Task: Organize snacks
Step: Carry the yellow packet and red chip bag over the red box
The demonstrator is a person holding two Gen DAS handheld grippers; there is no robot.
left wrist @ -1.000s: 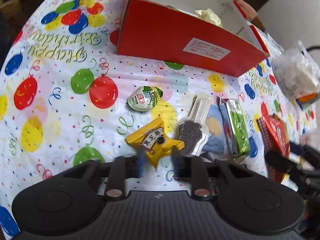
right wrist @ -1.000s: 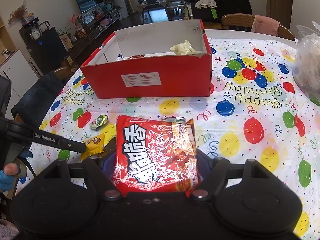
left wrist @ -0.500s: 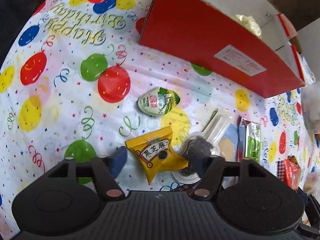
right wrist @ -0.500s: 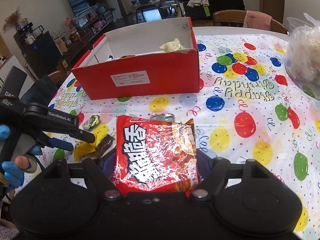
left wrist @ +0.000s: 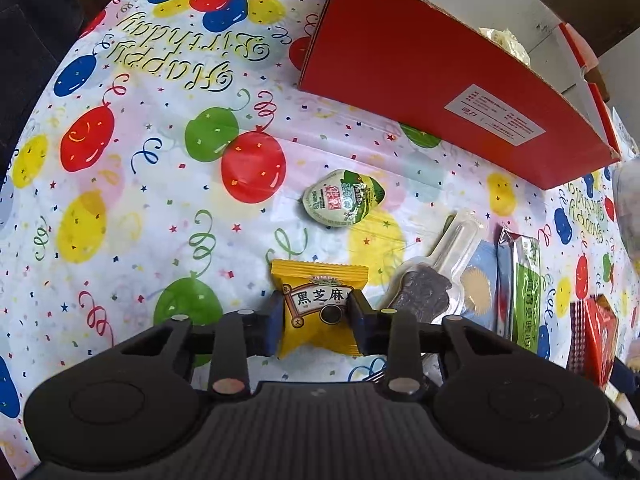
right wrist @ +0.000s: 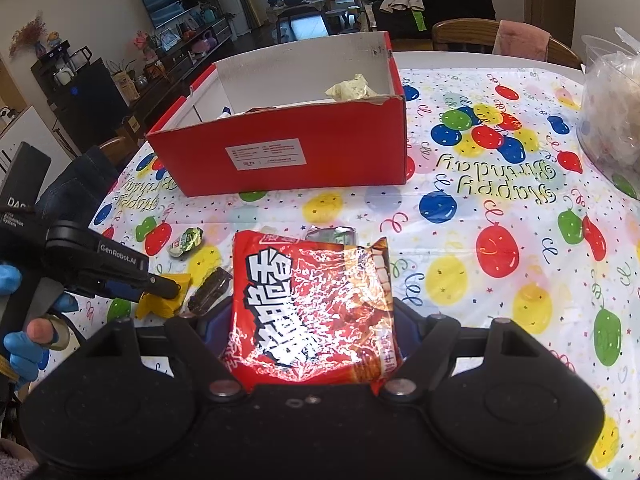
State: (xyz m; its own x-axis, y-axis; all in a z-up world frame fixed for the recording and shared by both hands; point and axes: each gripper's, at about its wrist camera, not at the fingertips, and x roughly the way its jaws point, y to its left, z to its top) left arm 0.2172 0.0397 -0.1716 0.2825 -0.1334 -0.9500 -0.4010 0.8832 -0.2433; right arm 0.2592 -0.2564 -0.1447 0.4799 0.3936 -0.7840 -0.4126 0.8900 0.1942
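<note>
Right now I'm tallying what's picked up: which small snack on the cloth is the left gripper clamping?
The yellow packet, pinched in the left gripper; the green-white snack lies free.

The small yellow snack packet (left wrist: pixel 320 312) with black characters is pinched at its two sides, low over the balloon cloth and near the camera, while the big red glossy bag (right wrist: pixel 310 312) with white characters is held flat on the right. Between them lie a green round packet (left wrist: pixel 343 198), a dark snack in clear wrap (left wrist: pixel 426 292) and a green bar (left wrist: pixel 524 284). Farther away stands the open red box (right wrist: pixel 288 152), with a crumpled pale wrapper (right wrist: pixel 352 88) inside.
</note>
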